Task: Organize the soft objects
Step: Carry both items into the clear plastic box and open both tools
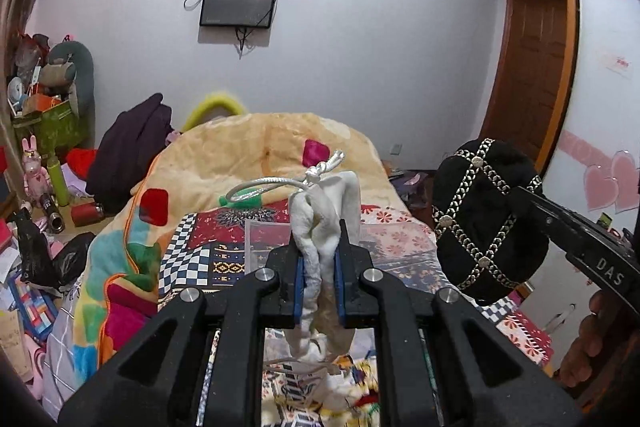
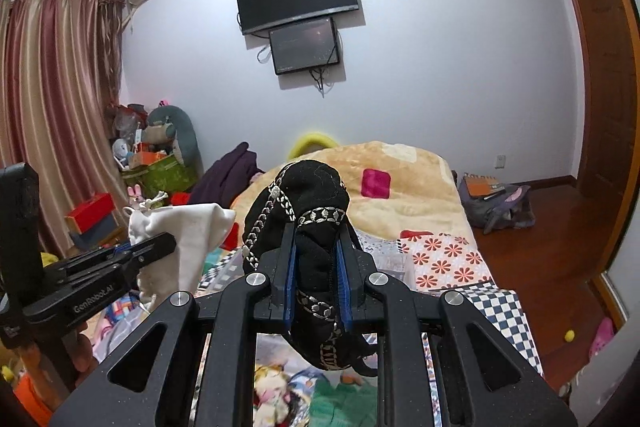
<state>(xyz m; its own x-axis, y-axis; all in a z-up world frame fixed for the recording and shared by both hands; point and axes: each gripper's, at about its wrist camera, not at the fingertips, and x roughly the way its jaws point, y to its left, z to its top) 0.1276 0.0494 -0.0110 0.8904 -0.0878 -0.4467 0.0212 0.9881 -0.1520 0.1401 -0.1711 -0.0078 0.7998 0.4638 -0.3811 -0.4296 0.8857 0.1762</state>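
My left gripper [image 1: 319, 259] is shut on a white drawstring pouch [image 1: 328, 211] with a silver cord and holds it up above the bed. The pouch also shows in the right wrist view [image 2: 188, 231], with the left gripper [image 2: 154, 247] at the left. My right gripper [image 2: 316, 267] is shut on a black hat with silver chain trim [image 2: 308, 203], also raised above the bed. In the left wrist view the hat [image 1: 488, 223] hangs at the right, held by the right gripper [image 1: 532, 197].
A bed with a patchwork sheet [image 1: 392, 239] and a heaped yellow blanket [image 2: 404, 183] lies ahead. A clear plastic box [image 1: 266, 239] sits on the bed. Clutter, boxes and toys [image 1: 44, 115] fill the left floor. A backpack [image 2: 496, 203] lies by the door.
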